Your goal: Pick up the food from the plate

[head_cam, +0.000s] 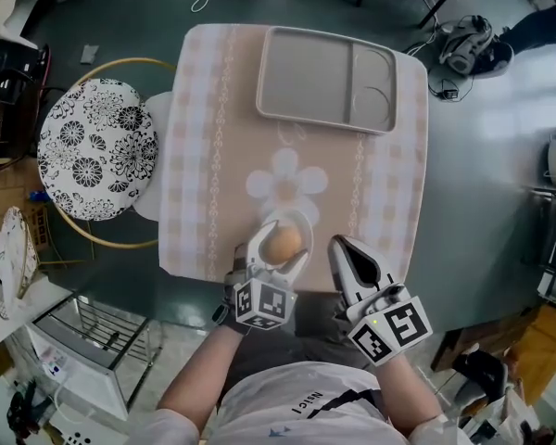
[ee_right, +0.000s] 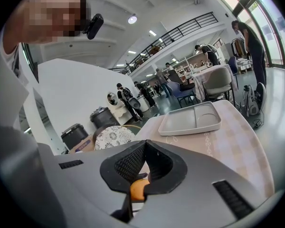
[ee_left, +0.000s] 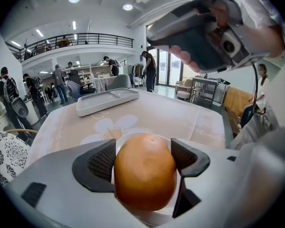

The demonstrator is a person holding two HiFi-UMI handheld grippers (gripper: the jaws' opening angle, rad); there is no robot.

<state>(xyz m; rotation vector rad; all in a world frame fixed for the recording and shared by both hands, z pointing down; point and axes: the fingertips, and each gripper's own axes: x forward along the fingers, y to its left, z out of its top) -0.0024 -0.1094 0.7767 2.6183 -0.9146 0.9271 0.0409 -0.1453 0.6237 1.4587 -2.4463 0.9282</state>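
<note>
A round orange-brown piece of food (head_cam: pixel 281 243) lies on a small white plate (head_cam: pixel 302 219) at the near edge of the checked tablecloth. My left gripper (head_cam: pixel 278 250) reaches over the plate with one jaw on each side of the food. In the left gripper view the food (ee_left: pixel 145 170) fills the gap between the two ribbed pads (ee_left: pixel 100 163) and rests on the plate (ee_left: pixel 152 218); the gripper (ee_left: pixel 143 160) stands open at its widest. My right gripper (head_cam: pixel 339 246) hovers just right of the plate, shut and empty. In the right gripper view (ee_right: pixel 143 161) a sliver of the food (ee_right: pixel 138 188) shows below its closed jaws.
A beige divided tray (head_cam: pixel 324 82) lies at the far end of the tablecloth (head_cam: pixel 222 156). A chair with a black-and-white floral cushion (head_cam: pixel 97 148) stands left of the glass table (head_cam: pixel 482 202). Cables and gear lie on the floor beyond; people stand in the hall behind.
</note>
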